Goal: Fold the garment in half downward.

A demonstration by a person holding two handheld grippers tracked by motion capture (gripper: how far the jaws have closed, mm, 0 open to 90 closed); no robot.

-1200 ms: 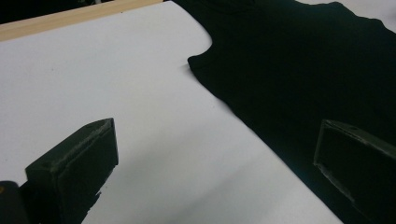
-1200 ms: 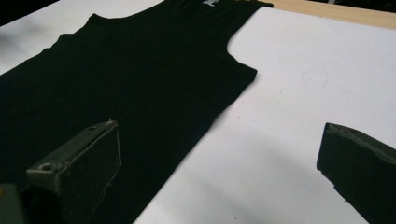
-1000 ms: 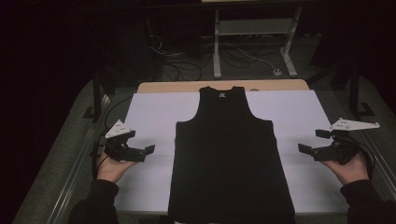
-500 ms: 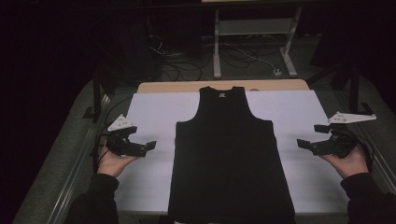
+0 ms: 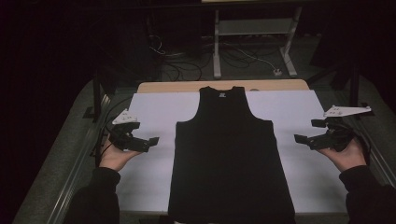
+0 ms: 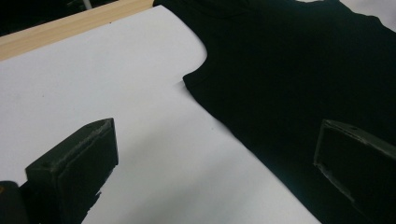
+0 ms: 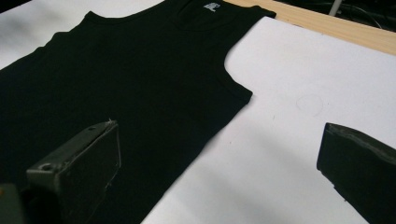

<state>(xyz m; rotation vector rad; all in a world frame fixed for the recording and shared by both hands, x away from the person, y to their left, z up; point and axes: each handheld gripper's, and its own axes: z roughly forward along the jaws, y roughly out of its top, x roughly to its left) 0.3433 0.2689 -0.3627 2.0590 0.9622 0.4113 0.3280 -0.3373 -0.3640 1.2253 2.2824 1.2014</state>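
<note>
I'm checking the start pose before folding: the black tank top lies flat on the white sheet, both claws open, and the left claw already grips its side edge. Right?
Not quite. The left claw grips nothing: the left gripper view shows its jaws apart above the white sheet, beside the black tank top. The right claw is open too.

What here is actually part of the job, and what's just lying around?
Part of the job:
- black tank top, lying flat on the white sheet
- left gripper, open, beside it
- right gripper, open, beside it

Just lying about:
- cables on the floor beyond the table
- metal stand behind them
</note>
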